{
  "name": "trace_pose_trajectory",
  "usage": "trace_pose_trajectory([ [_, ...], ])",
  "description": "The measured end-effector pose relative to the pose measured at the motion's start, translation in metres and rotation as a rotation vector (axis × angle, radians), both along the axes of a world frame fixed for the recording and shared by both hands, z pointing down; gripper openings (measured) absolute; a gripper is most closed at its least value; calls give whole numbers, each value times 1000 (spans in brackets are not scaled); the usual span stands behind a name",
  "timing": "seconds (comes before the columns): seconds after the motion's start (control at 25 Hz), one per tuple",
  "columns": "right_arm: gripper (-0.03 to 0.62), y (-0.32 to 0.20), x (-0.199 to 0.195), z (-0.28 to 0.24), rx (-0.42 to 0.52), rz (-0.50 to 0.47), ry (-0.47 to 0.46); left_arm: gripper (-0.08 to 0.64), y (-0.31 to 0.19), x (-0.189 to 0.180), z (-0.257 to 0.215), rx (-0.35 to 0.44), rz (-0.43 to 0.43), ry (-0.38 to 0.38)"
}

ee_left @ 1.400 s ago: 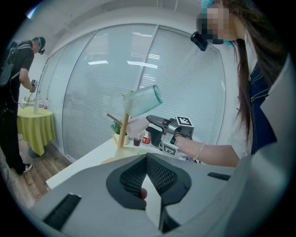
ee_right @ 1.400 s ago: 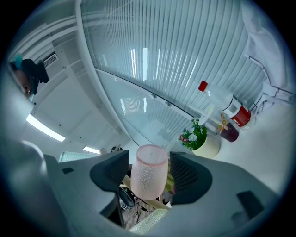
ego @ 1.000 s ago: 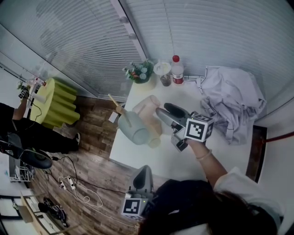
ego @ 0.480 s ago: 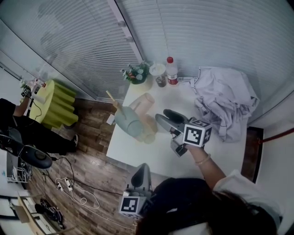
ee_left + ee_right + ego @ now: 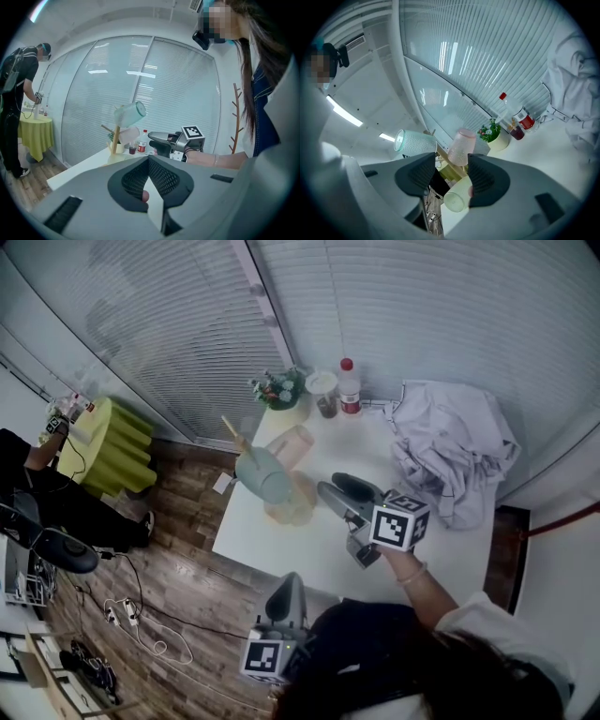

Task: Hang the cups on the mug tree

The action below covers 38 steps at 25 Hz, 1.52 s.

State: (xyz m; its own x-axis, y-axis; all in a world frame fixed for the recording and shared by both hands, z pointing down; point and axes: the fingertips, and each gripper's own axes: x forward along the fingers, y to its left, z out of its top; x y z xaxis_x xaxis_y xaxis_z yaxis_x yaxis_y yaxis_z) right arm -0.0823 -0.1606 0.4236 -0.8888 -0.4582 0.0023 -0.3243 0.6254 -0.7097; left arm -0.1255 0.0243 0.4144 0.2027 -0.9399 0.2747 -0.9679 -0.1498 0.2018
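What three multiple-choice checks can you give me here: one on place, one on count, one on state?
1. Where does the tree stand?
A. on the floor
B. near the table's left edge in the head view
C. on the green stool

2. How many cups are at the tree?
A. one
B. two
C. three

3. How is the left gripper?
A. shut, empty
B. open
C. shut on a cup

Answers:
1 B: the tree rises from the table by that edge.
2 C: a teal cup, a pink cup and a yellow cup show there.
3 A: the left gripper has its jaws together with nothing between them.
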Motion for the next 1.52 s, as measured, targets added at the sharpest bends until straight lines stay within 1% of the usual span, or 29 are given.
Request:
trace_pose_trajectory([
  [0.08,196,6,1,-4,15,-5,13,0,4,3,-1,0,-4,6],
  [0.16,193,10,3,-8,28,-10,22,0,7,6,-3,0,-7,10],
  [0.2,179,11,4,-9,31,-11,26,0,8,7,-3,1,-10,12],
  [0.28,176,12,6,-9,28,-11,33,0,10,9,-5,5,-19,16],
  [0.4,147,14,9,-10,26,-10,45,0,13,11,-8,12,-34,22],
  [0.52,141,17,11,-11,31,-8,54,0,16,12,-10,21,-46,25],
  [0.6,89,19,14,-13,37,3,61,0,19,13,-12,27,-54,27],
  [0.72,69,23,18,-18,57,12,78,0,22,14,-15,32,-64,31],
  [0.84,34,28,23,-19,70,20,98,0,26,17,-15,32,-70,38],
  [0.96,29,35,29,-20,82,17,116,0,30,22,-15,27,-68,46],
  [1.04,0,41,33,-21,94,14,136,0,33,29,-14,25,-57,50],
  [1.2,0,55,39,-22,151,-13,191,0,40,42,-13,21,-47,60],
  [1.52,-5,86,50,-30,300,-55,290,0,58,61,-12,25,-64,69],
])
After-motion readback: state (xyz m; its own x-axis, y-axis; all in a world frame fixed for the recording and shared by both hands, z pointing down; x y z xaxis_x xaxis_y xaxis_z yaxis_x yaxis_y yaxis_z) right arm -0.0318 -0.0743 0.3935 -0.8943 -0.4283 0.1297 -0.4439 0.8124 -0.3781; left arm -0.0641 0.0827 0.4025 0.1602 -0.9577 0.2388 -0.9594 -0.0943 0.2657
